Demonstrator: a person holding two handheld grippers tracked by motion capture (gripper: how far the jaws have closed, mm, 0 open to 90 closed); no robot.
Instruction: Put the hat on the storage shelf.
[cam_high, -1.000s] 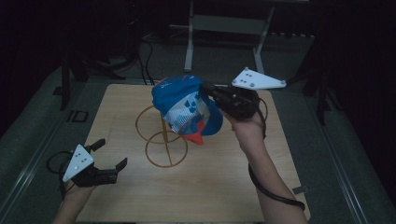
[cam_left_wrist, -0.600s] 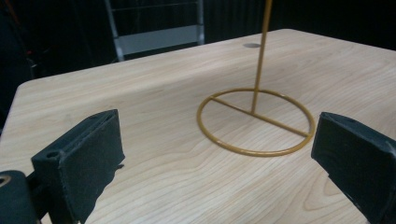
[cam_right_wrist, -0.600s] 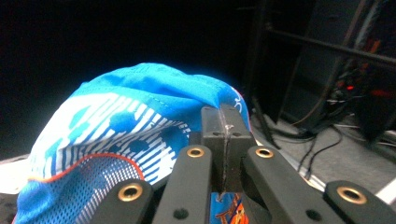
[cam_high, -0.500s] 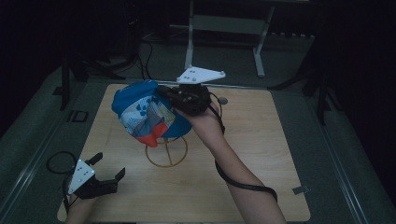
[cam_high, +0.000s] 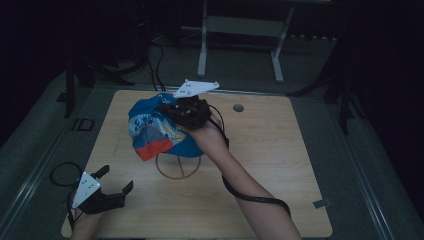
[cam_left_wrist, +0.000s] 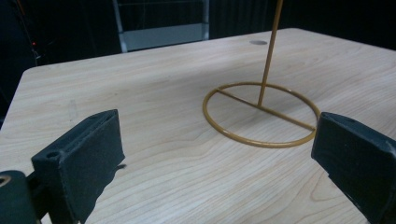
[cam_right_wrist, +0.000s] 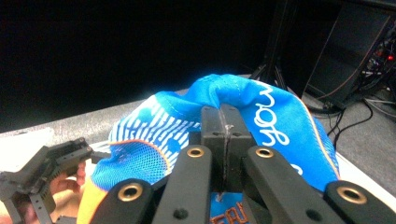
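A blue cap (cam_high: 155, 130) with white lettering and an orange peak hangs above the table, pinched at its crown by my right gripper (cam_high: 170, 109). In the right gripper view the jaws of that gripper (cam_right_wrist: 224, 126) are shut on the cap's blue fabric (cam_right_wrist: 275, 116). Under the cap stands a gold wire stand (cam_high: 178, 167), a ring base with an upright rod (cam_left_wrist: 271, 51). My left gripper (cam_high: 116, 178) rests low near the table's front left corner, open with nothing between its jaws. From the left gripper view (cam_left_wrist: 215, 163) it faces the ring base (cam_left_wrist: 261, 140).
The wooden table (cam_high: 280, 150) has a small round hole (cam_high: 238, 107) at the back. A piece of tape (cam_high: 321, 203) lies near its front right corner. A metal frame (cam_high: 240, 25) and cables (cam_high: 155, 55) stand on the dark floor behind.
My right gripper has carried the cap leftward and a little lower, from right of the stand to above its left side. The left gripper has sunk toward the front left corner.
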